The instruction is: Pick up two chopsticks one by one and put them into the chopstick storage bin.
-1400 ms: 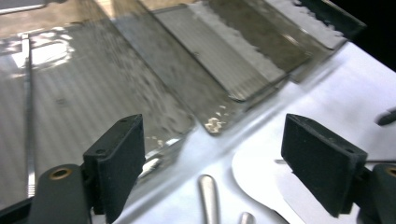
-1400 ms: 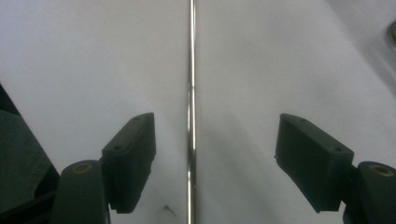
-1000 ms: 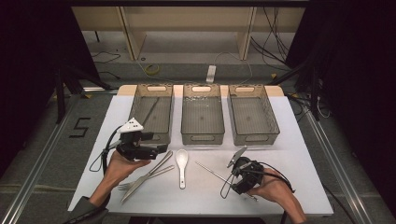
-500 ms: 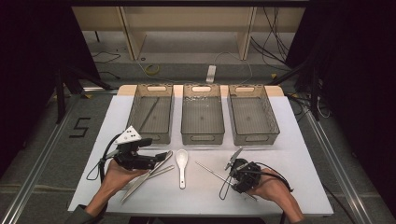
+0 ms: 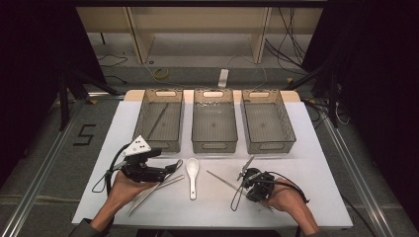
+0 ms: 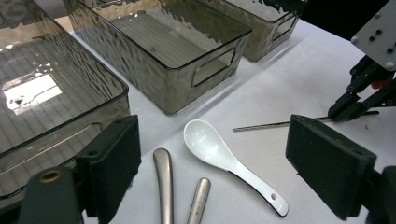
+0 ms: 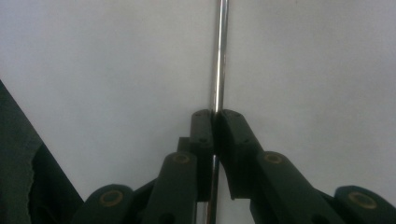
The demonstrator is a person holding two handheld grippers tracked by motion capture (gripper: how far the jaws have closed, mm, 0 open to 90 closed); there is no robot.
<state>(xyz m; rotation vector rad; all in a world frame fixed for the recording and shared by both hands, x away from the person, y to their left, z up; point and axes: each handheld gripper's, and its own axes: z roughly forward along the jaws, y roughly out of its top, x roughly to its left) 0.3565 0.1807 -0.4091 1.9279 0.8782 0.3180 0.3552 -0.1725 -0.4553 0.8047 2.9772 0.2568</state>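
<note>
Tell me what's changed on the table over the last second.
The left gripper came down from the left bin toward the person, and now hangs open over the metal cutlery handles. The right gripper stayed shut on the thin metal rod. The white spoon and the bins stayed put.

The black left gripper [image 5: 170, 168] has its fingers [image 6: 112, 163] spread wide; the black right gripper [image 7: 215, 119] is clamped on a thin metal rod [image 7: 220, 51].

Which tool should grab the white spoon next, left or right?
Left. The left tool is open, its jaws either side of the white ceramic spoon and metal handles. The right tool is shut on a thin metal chopstick.
</note>
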